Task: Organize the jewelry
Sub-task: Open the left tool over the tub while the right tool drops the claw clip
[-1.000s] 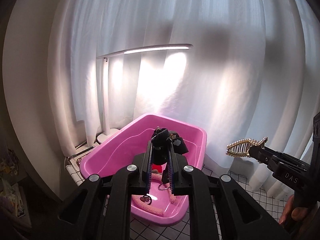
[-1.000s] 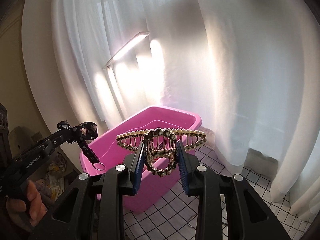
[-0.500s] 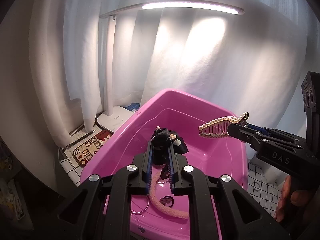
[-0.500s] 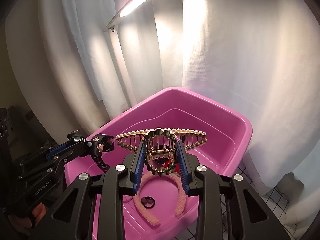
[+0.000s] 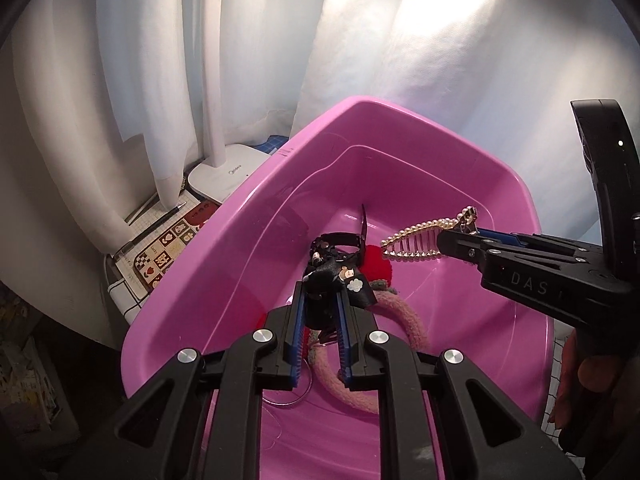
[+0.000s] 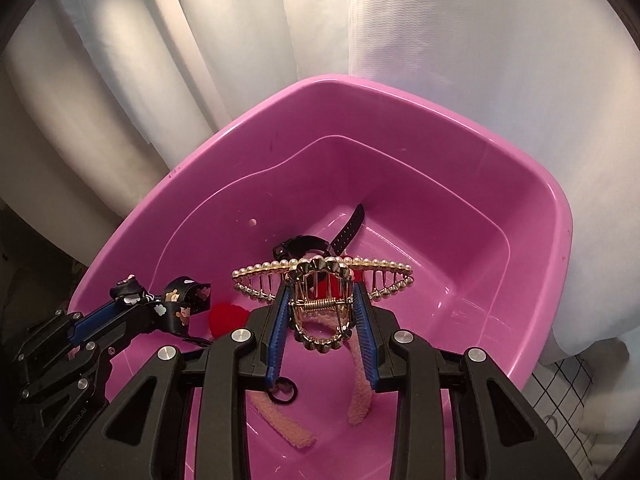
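A pink plastic tub [image 5: 240, 216] [image 6: 400, 92] fills both views. My left gripper [image 5: 320, 300] [image 6: 132, 300] is shut on a black ribbon charm [image 5: 340, 276] [image 6: 184, 296] with small cartoon prints, hanging above the tub's near left side. My right gripper [image 6: 322, 292] [image 5: 452, 240] is shut on a gold hair claw [image 6: 260, 272] [image 5: 420, 236] edged with pearls, held over the middle of the tub. On the tub floor lie a fluffy pink headband [image 5: 404, 320] [image 6: 360, 380], a red pompom [image 5: 376, 264] [image 6: 226, 316], a black strap [image 6: 344, 232] and a black hair tie [image 6: 284, 390].
White curtains hang close behind the tub. A white lamp base [image 5: 228, 176] stands left of it, with a pen [image 5: 160, 220] and a patterned card [image 5: 168, 252] on the checked cloth. A person's hand [image 5: 588, 372] grips the right tool.
Both grippers have come forward and down and tipped toward the tub, so its inside now fills the views. Each still holds its item.
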A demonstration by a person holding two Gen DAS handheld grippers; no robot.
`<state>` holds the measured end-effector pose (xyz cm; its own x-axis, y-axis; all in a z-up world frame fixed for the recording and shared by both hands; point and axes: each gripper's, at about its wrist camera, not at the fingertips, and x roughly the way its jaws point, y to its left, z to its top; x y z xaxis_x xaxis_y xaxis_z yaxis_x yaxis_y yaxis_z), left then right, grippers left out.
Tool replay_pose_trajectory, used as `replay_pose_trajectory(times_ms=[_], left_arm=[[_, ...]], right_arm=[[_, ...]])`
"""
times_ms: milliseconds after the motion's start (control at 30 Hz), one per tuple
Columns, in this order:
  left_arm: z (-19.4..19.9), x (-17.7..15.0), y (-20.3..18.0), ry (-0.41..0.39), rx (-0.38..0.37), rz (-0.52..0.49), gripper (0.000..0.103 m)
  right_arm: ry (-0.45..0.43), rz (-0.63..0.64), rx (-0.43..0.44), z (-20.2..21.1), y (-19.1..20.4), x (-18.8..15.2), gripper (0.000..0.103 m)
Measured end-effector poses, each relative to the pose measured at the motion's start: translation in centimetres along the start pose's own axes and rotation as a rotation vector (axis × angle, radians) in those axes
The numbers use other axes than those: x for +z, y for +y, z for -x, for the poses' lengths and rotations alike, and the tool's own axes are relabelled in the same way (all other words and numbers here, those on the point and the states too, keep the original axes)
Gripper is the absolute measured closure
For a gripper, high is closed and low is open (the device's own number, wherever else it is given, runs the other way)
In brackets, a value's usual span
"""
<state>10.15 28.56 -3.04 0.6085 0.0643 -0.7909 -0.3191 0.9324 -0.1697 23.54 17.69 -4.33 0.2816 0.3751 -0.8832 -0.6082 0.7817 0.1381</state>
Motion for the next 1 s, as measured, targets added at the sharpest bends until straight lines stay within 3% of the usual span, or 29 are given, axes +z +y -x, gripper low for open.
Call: replay_pose_trajectory(times_ms=[100, 133, 167, 200, 233, 300, 1000], left_arm=[[-0.2, 0.1, 0.1, 0.009, 0.014, 0.0, 0.08], [-0.1, 0.1, 0.1, 0.006, 0.029, 0.0, 0.071], [0.0, 0.1, 0.1, -0.002, 0.04, -0.001, 0.063], [0.1, 0.2, 0.2, -0.011, 0.052, -0.001, 0.042], [0.4, 0.2, 0.3, -0.028, 0.063, 0.002, 0.027], [0.9, 0.2, 0.3, -0.062, 0.069, 0.006, 0.026], [2.3, -0.9, -0.2, -0.059, 0.096, 0.0, 0.025]], right_arm=[[0.013, 0.001, -0.02, -0.8, 0.0, 0.4, 0.072], [0.009, 0.005, -0.033, -0.9, 0.0, 0.5, 0.068], [0.001, 0.009, -0.046, -0.8, 0.0, 0.7, 0.057], [-0.01, 0.012, -0.053, -0.8, 0.0, 0.9, 0.048], [-0.02, 0.012, -0.054, -0.6, 0.0, 1.1, 0.047], [-0.029, 0.012, -0.056, -0.4, -0.2, 1.2, 0.047], [-0.043, 0.004, -0.047, 1.4, -0.6, -0.1, 0.047]])
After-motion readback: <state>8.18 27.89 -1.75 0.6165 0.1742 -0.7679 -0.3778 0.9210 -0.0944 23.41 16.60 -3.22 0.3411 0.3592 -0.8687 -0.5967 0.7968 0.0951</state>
